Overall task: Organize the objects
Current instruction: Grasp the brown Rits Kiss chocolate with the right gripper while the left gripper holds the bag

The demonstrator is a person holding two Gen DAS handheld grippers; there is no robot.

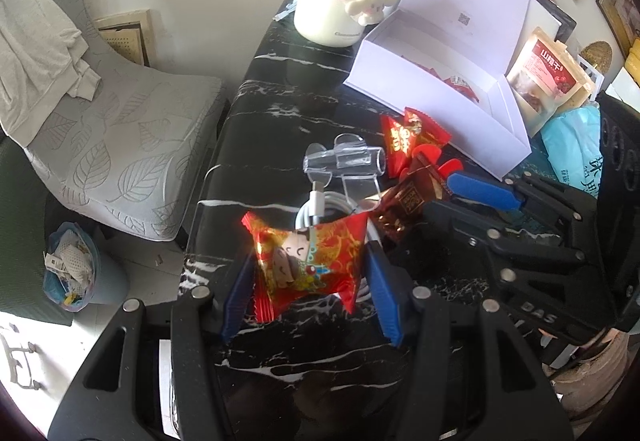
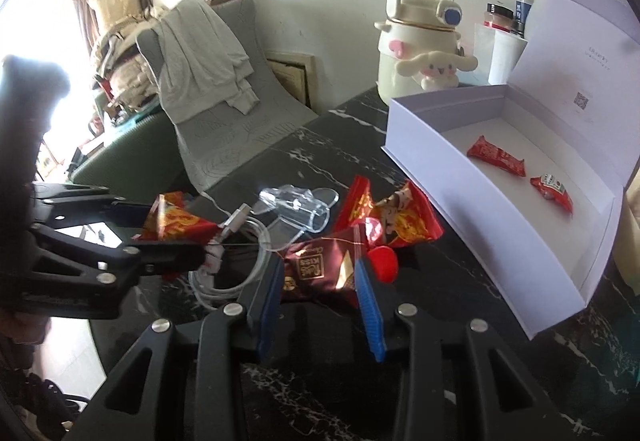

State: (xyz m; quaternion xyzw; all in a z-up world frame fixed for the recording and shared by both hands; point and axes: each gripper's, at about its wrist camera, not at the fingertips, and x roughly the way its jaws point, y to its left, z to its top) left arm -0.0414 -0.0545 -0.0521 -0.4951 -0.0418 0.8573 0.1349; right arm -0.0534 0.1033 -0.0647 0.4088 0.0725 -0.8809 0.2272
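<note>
Both grippers hold sweets over a black marble table [image 1: 304, 353]. The left gripper [image 1: 310, 285] clamps a red cartoon-printed packet [image 1: 308, 261]; the right gripper [image 2: 320, 281] clamps a dark brown packet [image 2: 316, 271]. The open white box [image 2: 500, 197] lies forward and right, nearer the right gripper, two red sweets already inside. More red packets [image 2: 392, 217], a white cable [image 2: 236, 261] and a clear stand [image 2: 298, 207] lie between.

My left claw [image 1: 308, 273] sits around one snack packet [image 1: 310, 261], my right claw [image 2: 320, 281] around another packet [image 2: 316, 269]. Between them lies the cable [image 2: 228, 273]; beyond, the stand [image 2: 298, 207]; right, the open box [image 2: 520, 241] with two packets [image 2: 496, 155] inside.
</note>
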